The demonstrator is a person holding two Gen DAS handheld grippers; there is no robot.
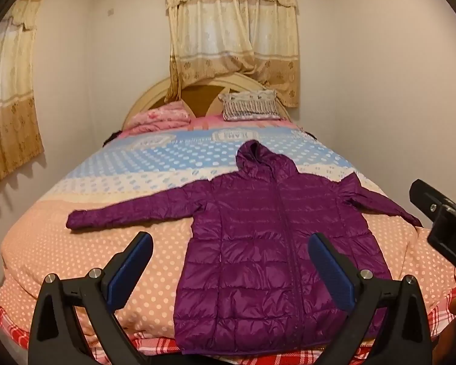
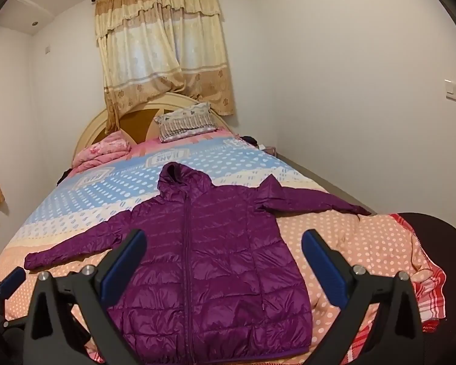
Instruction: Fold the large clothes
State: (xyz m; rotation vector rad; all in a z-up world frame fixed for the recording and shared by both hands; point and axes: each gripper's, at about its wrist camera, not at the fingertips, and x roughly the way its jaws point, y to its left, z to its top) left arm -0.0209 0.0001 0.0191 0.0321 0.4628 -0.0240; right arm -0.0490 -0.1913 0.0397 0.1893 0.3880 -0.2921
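Purple quilted hooded puffer jacket (image 1: 258,243) lies spread flat on the dotted bed (image 1: 76,243), unfolded; left tongs (image 1: 231,261) and right tongs (image 2: 225,258) gape empty above its hem. Next, probably: grip a sleeve, fold inward.

White letter "D" on the black body of the other gripper (image 1: 454,240) at the right edge, blurred white framed lettering on the blue polka-dot bedspread (image 2: 167,159), illegible
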